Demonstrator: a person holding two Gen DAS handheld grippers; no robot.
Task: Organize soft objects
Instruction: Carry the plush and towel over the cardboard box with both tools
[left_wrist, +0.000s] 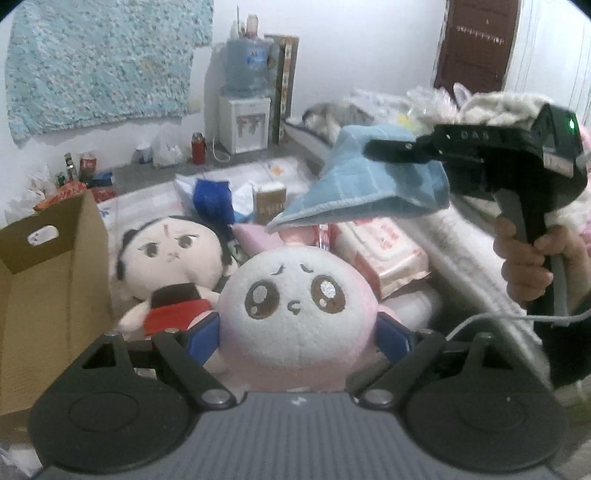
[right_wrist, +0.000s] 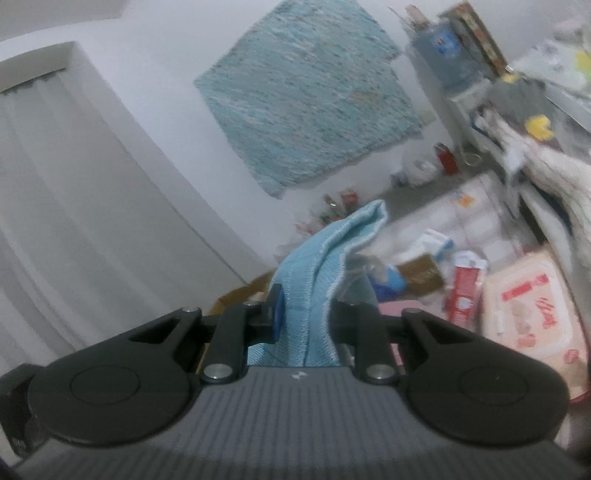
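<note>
The pink plush (left_wrist: 295, 314) is clamped by the left tool (left_wrist: 295, 332) and the blue towel (right_wrist: 317, 280) by the right tool (right_wrist: 306, 314), presumably for boxing in the carton (left_wrist: 48, 280) at frame left.

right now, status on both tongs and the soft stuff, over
Left tongs shut on pink plush. Right tongs shut on blue towel, held in the air. Box open at left; doll lies beside it.

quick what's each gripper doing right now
left gripper: shut on the pink and white plush.
right gripper: shut on the blue towel, held up in the air.
</note>
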